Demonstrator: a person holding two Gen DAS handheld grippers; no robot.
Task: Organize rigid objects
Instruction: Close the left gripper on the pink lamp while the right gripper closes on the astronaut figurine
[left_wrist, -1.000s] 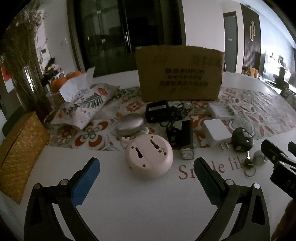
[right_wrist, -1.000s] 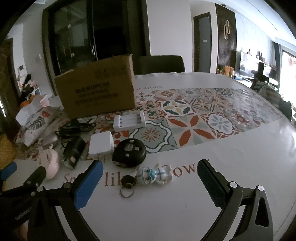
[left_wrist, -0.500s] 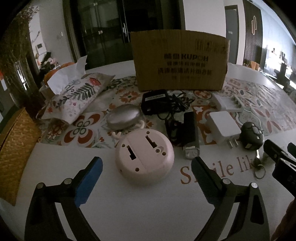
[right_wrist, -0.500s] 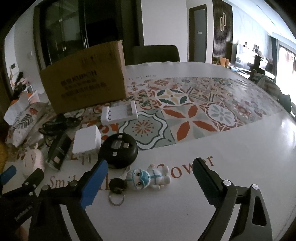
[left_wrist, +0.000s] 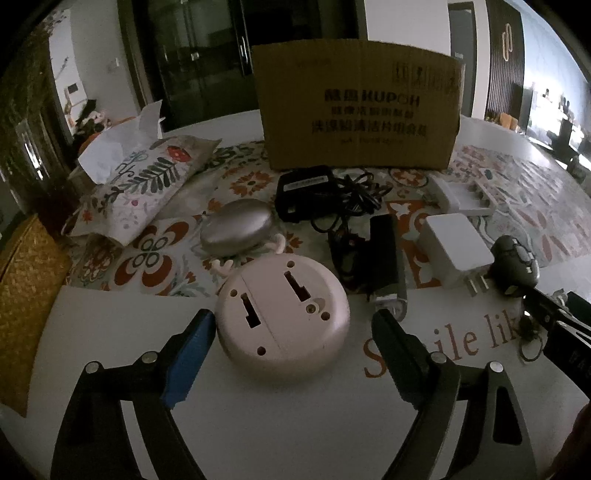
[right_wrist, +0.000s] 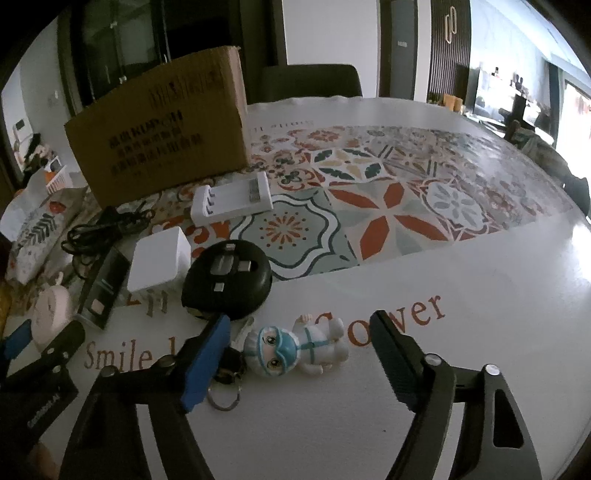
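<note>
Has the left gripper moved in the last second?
Yes. The left gripper has moved forward toward the round pink device, which now lies between its open fingers; the cardboard box looms larger too.

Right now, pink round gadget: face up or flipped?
Flipped. The pink gadget lies underside up: mounting slots, screw holes and a panel seam face the camera.
</note>
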